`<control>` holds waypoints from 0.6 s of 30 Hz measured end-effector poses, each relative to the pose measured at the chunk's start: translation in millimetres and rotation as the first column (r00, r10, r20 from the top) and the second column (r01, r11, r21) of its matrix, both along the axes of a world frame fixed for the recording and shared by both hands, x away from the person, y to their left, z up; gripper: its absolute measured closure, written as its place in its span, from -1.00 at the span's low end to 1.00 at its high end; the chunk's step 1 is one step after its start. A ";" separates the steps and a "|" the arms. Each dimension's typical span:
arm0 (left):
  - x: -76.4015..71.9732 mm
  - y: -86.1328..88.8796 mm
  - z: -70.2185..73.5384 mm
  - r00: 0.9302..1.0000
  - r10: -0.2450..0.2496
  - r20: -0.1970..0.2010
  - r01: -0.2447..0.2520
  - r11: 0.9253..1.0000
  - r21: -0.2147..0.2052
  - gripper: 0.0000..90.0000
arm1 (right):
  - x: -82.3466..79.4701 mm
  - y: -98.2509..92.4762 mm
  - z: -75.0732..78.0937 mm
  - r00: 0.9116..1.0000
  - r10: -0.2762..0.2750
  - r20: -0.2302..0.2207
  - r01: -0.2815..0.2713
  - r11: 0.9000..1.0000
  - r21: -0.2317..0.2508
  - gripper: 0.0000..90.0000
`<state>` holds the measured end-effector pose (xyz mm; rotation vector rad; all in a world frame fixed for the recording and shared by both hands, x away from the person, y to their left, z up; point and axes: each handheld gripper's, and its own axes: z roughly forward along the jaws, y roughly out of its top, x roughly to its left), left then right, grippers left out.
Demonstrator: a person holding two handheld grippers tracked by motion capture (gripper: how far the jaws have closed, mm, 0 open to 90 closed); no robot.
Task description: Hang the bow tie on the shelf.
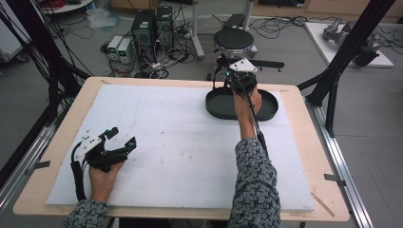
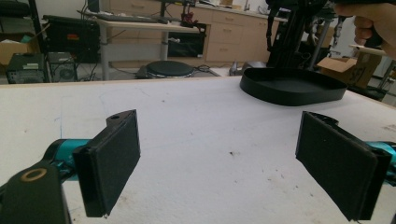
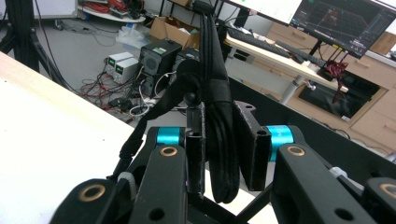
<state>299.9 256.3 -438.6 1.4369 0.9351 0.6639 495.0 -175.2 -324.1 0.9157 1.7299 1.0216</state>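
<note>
where the white foam mat (image 1: 180,142) covers the wooden table (image 1: 304,142), a black oval tray (image 1: 271,110) is seen at its far right part in the high view, and the right gripper (image 1: 222,66) is held above the tray's far rim by the right hand (image 1: 248,97). what is gripped cannot be made out from above; in the right gripper view the jaws are seen pressed together on a bundle of black straps (image 3: 219,140), which rises upward between them, with the tray's dark wall (image 3: 327,144) behind. the left gripper (image 1: 122,137) is held by the left hand (image 1: 105,173) low over the mat's near left part, well apart from the tray. in the left gripper view its two padded jaws stand wide apart with nothing between them, the bare mat (image 2: 210,140) lies ahead, and the tray (image 2: 292,86) is seen farther off to the right.
</note>
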 end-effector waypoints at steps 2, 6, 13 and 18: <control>0.2 0.0 0.0 1.000 -0.002 0.000 0.002 1.000 0.003 -0.69 | 0.2 -0.8 -0.5 1.000 -0.006 -0.011 0.006 1.000 0.009 0.66; 0.0 0.0 0.0 1.000 0.001 0.000 -0.001 1.000 0.001 -0.69 | 1.7 -0.7 -2.4 1.000 -0.010 -0.015 0.010 1.000 -0.002 0.66; 0.3 0.0 -0.2 1.000 -0.004 -0.002 0.004 1.000 0.003 -0.68 | 4.9 0.3 -7.2 0.999 -0.028 -0.026 0.028 1.000 -0.002 0.66; 0.2 0.0 -0.1 1.000 -0.002 -0.002 0.002 1.000 0.002 -0.68 | 6.7 0.9 -10.4 0.999 -0.036 -0.034 0.036 0.999 -0.005 0.67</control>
